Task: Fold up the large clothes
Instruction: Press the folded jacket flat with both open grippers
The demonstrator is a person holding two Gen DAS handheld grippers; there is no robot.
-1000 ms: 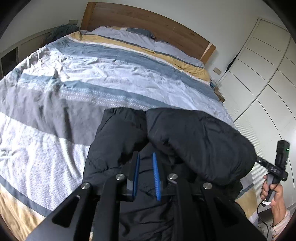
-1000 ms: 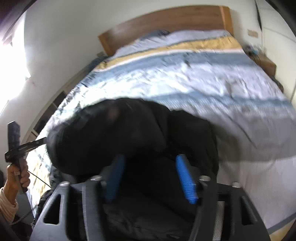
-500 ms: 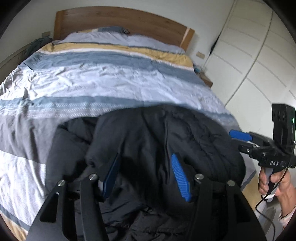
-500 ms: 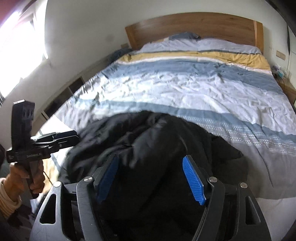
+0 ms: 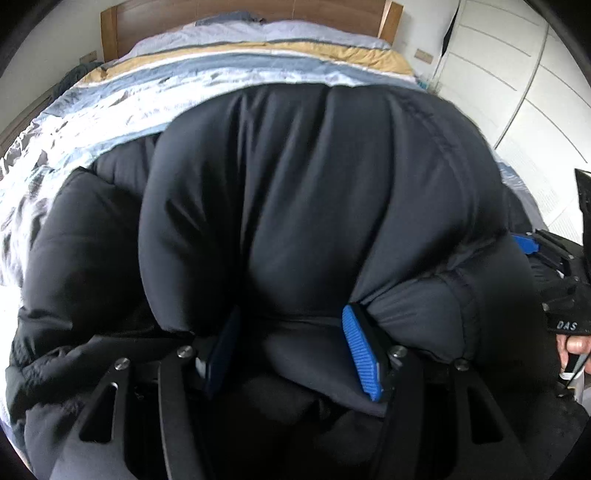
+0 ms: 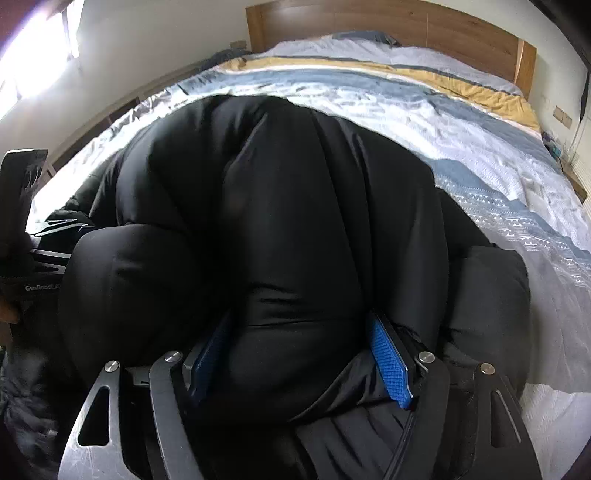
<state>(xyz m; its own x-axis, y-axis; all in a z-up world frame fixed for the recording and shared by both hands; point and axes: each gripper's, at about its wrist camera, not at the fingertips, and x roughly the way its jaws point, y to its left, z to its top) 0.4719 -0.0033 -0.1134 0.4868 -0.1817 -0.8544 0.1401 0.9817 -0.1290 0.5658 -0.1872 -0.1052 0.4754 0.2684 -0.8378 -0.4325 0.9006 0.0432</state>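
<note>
One bed (image 5: pixel 258 70) with a striped duvet fills the room; its wooden headboard (image 6: pixel 424 26) stands at the far end, and everything below is placed relative to the bed. One black puffer jacket (image 5: pixel 314 192) lies bunched on the near part of the bed, at the end opposite the headboard, its padded bulk rising toward both of your cameras.

Your left gripper (image 5: pixel 291 350) points down into the jacket. Its two blue pads (image 5: pixel 360 354) stand well apart, and a swell of jacket fabric bulges up into the gap between them; the fabric lies against the right pad, but the pads do not pinch it.

Your right gripper (image 6: pixel 303 358) sits likewise on the near edge of the bed, its two blue pads (image 6: pixel 389 362) spread wide with a rounded fold of the jacket between them, not squeezed. Whether the fabric presses on the shadowed left pad cannot be told.

Count: one bed, one jacket, two grippers, four pads.
</note>
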